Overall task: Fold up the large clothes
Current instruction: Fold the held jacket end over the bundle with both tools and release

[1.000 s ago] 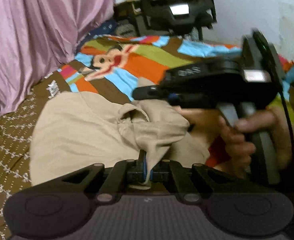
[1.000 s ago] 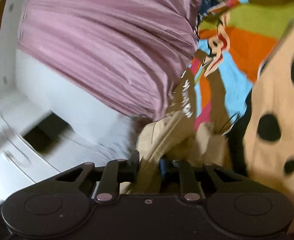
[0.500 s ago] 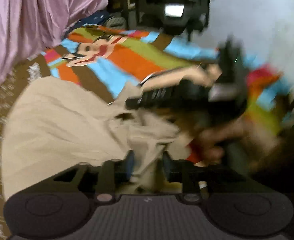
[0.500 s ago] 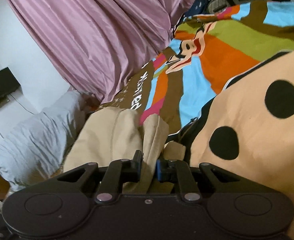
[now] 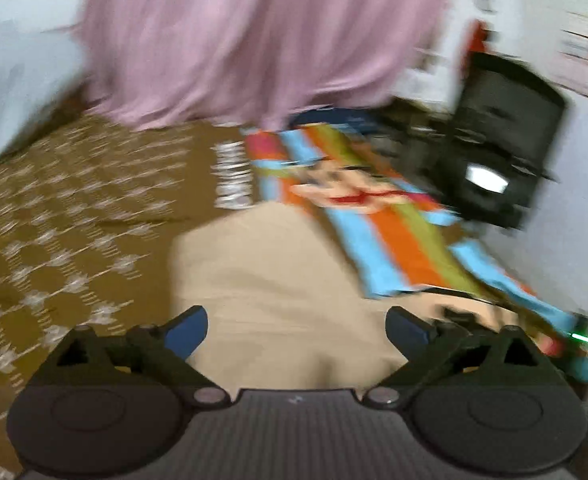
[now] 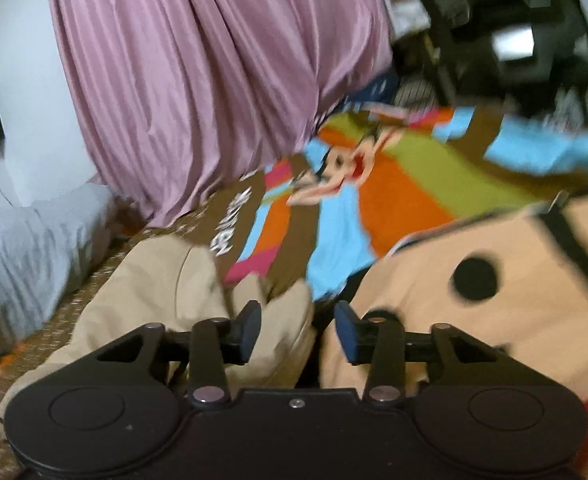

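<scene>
The beige garment (image 5: 277,280) lies spread on the bed beneath both grippers, held by neither. In the left wrist view the left gripper (image 5: 297,326) has its jaws spread wide, the blue-padded fingertips (image 5: 185,330) far apart with only flat beige cloth showing between them; the picture is smeared by motion, so whether the pads touch the fabric cannot be told. In the right wrist view the right gripper (image 6: 297,334) also has its jaws released, parted with a clear gap, and a bunched fold of the beige garment (image 6: 165,292) sits just below and to the left of that gap, a rounded hump of cloth rising by the left finger. Out from the jaws, the garment rests partly on a brown patterned bedcover (image 5: 73,216) and partly against a striped blanket (image 6: 394,184) in orange, blue, green and brown bearing a cartoon face. To the right of the right gripper lies a peach-coloured fabric with black dots (image 6: 494,280), touching the striped blanket's edge. Beyond the bed hangs a pink pleated curtain (image 6: 213,72), with a grey pillow (image 6: 29,256) low at the left beside it and a black chair (image 5: 506,144) standing at the far right against a pale wall.
</scene>
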